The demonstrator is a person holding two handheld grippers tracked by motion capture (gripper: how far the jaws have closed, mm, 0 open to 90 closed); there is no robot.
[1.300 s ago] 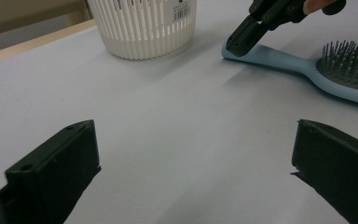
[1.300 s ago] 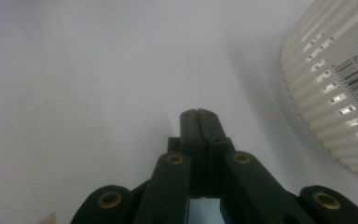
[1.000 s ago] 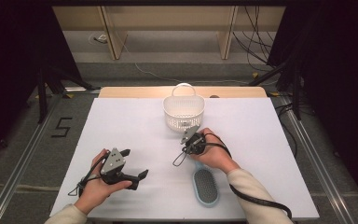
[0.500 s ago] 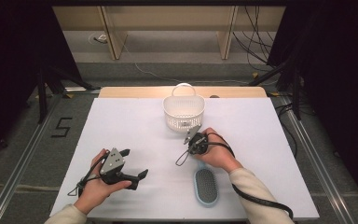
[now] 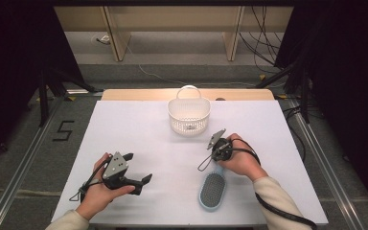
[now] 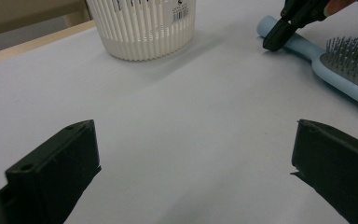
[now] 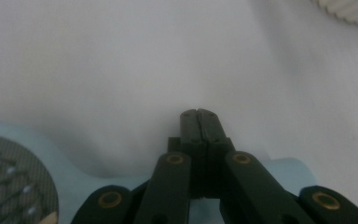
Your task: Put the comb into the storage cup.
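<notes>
Shifted toward the table's near edge, the right gripper [image 5: 204,165] hovers clenched over the blue hairbrush's [image 5: 212,190] handle; the left gripper [image 5: 138,169] rests released.

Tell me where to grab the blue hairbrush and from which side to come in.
Grip the hairbrush by its narrow handle, probably from above, jaws straddling the width. It lies flat on the table, bristles up, handle pointing toward the basket. The handle is slim and bare; the oval head is wider and bristled. The right gripper, shut, sits right at the handle end and would need to open first.
</notes>
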